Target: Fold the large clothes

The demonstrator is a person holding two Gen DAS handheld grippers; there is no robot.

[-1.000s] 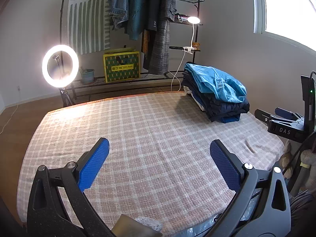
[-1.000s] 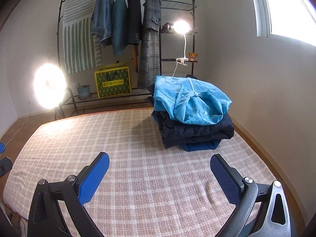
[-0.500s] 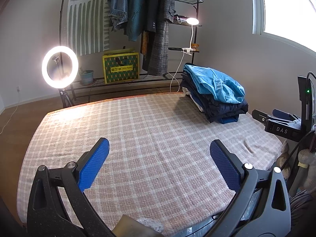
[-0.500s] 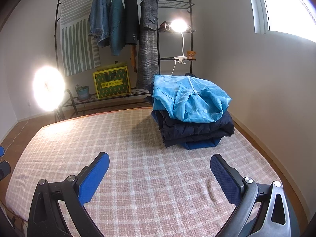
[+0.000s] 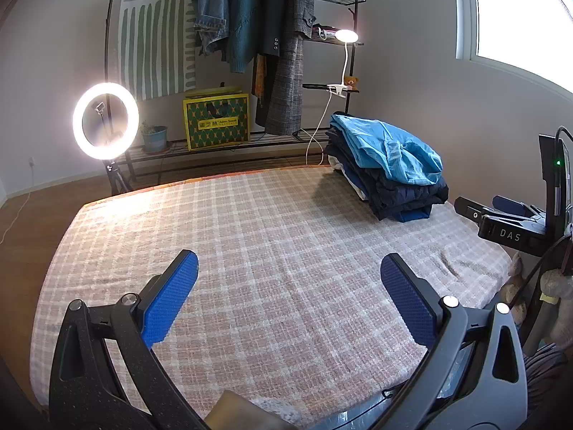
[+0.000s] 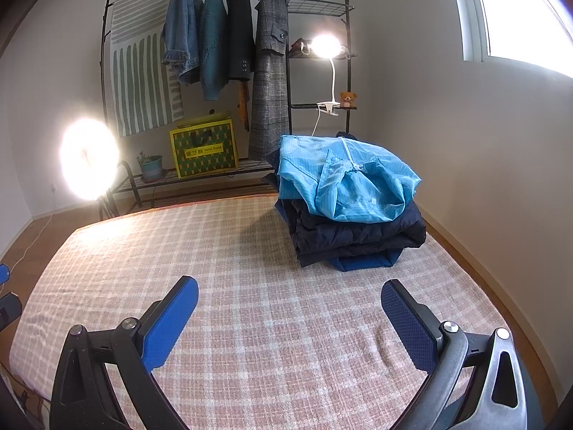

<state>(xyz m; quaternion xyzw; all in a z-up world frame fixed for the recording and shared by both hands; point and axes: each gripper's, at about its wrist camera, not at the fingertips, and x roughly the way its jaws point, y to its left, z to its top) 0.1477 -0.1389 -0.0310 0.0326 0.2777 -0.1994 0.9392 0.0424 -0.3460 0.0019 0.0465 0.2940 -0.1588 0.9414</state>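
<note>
Clothes stack (image 6: 349, 208) lies upper right of centre, nearer right gripper (image 6: 289, 310); left gripper (image 5: 288, 290) likewise spread wide, empty.

1. Our left gripper (image 5: 288, 292) hangs with its jaws spread wide, nothing between them; its blue ribbed pads (image 5: 168, 299) angle outward from the black frame.
2. Our right gripper (image 6: 289, 317) is likewise gaping and empty, and its blue pads (image 6: 170, 324) are splayed the same way.
3. From the left wrist view, our right gripper shows at the far right edge, level and pointing left.
4. Both grippers point toward the far side, tilted slightly downward, touching nothing.
</note>
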